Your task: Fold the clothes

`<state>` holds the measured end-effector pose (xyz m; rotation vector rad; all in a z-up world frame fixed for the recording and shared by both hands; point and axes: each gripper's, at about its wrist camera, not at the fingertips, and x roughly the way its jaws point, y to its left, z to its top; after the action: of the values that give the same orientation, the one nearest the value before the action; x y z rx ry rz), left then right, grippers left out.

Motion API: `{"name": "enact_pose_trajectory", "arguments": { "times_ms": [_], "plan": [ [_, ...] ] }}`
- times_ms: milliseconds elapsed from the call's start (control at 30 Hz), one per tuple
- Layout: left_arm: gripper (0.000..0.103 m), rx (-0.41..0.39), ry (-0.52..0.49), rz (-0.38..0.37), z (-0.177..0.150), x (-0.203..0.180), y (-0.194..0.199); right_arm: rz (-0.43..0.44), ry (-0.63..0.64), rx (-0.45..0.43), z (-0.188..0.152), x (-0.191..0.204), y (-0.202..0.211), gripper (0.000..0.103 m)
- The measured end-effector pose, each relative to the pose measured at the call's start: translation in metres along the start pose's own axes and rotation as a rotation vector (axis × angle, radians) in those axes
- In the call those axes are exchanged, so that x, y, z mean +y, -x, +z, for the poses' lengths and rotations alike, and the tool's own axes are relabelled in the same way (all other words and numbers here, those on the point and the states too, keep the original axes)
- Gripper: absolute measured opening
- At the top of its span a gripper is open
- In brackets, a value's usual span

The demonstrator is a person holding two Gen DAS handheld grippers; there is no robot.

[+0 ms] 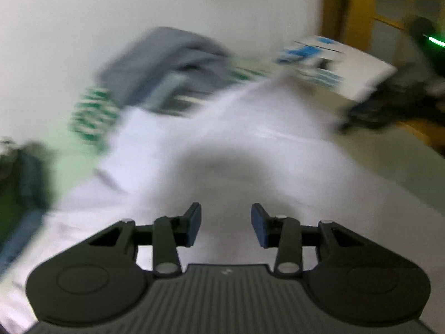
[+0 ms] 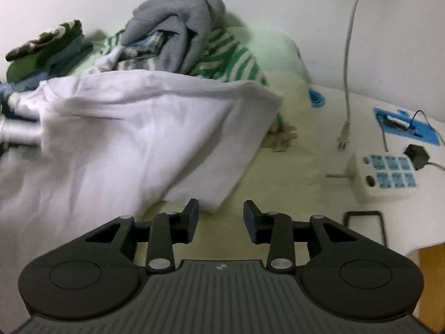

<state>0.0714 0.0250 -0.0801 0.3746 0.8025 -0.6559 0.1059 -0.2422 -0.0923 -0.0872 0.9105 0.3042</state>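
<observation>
In the left wrist view, my left tool has its jaws partly apart, and nothing is between the blue pads. It hangs over the white garment, which fills the middle and the bottom of this view. The picture is much blurred, so I cannot tell if the pads touch the cloth. Behind the white garment I see a grey garment and a green-and-white striped garment. At the left edge there is some dark blue and green cloth. At the upper right lies a white box with blue marks, and beside it a dark shape with a green light, too blurred to name.

In the right wrist view, my right tool is also half open and holds nothing. It hovers over the bare pale counter, just beside the lower corner of the white garment, which is spread to the left and the middle. Behind it is a heap: the grey garment on top of the striped garment. At the far left is a pile of folded clothes. To the right, well apart from the clothes, I see a hanging white cable with a plug, a white power strip with blue sockets, a small black adapter and a blue mat.
</observation>
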Motion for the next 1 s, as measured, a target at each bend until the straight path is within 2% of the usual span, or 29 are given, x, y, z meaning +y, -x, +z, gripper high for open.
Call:
{"name": "enact_pose_trajectory", "arguments": {
  "times_ms": [67, 100, 167, 233, 267, 333, 400, 500, 600, 667, 733, 767, 800, 933, 1000],
  "plan": [
    [0.046, -0.004, -0.022, -0.044, -0.005, -0.030, -0.001, 0.015, -0.066, -0.024, 0.002, 0.000, -0.006, 0.041],
    [0.047, -0.001, -0.030, -0.063, -0.008, -0.044, -0.004, 0.026, -0.096, -0.034, 0.004, -0.001, -0.008, 0.037],
    [0.047, 0.006, -0.041, -0.081, -0.016, -0.066, -0.008, 0.058, -0.148, -0.035, 0.007, -0.003, -0.011, 0.015],
    [0.047, 0.018, -0.037, -0.096, -0.025, -0.081, -0.010, 0.079, -0.177, -0.035, 0.008, -0.006, -0.004, 0.006],
    [0.047, 0.018, -0.028, -0.098, -0.030, -0.084, -0.009, 0.069, -0.176, -0.041, 0.007, -0.007, 0.002, 0.006],
    [0.048, 0.009, -0.005, -0.094, -0.041, -0.089, -0.004, -0.020, -0.131, -0.056, 0.006, -0.010, 0.018, 0.005],
    [0.050, 0.002, 0.026, -0.094, -0.052, -0.093, 0.002, -0.103, -0.144, -0.041, 0.003, -0.024, 0.027, 0.005],
    [0.054, 0.007, 0.099, -0.107, -0.061, -0.094, 0.012, -0.131, -0.193, 0.003, -0.004, -0.041, 0.023, 0.004],
    [0.054, 0.015, 0.129, -0.102, -0.065, -0.096, 0.022, -0.211, -0.132, 0.019, -0.002, -0.025, 0.013, 0.009],
    [0.054, 0.008, 0.132, -0.069, -0.065, -0.091, 0.027, -0.278, -0.066, -0.042, 0.003, -0.004, 0.015, 0.018],
    [0.059, -0.005, 0.143, -0.018, -0.064, -0.083, 0.035, -0.285, 0.026, -0.146, 0.013, 0.023, 0.021, 0.049],
    [0.063, -0.009, 0.153, 0.011, -0.064, -0.076, 0.037, -0.289, 0.073, -0.197, 0.018, 0.037, 0.024, 0.053],
    [0.065, -0.011, 0.166, 0.044, -0.063, -0.067, 0.038, -0.274, 0.115, -0.235, 0.024, 0.051, 0.025, 0.055],
    [0.064, -0.005, 0.224, 0.161, -0.065, -0.032, 0.043, -0.031, 0.245, -0.253, 0.059, 0.105, 0.002, 0.055],
    [0.064, -0.008, 0.240, 0.215, -0.067, -0.017, 0.045, 0.052, 0.267, -0.255, 0.079, 0.125, -0.015, 0.056]
  ]
}}
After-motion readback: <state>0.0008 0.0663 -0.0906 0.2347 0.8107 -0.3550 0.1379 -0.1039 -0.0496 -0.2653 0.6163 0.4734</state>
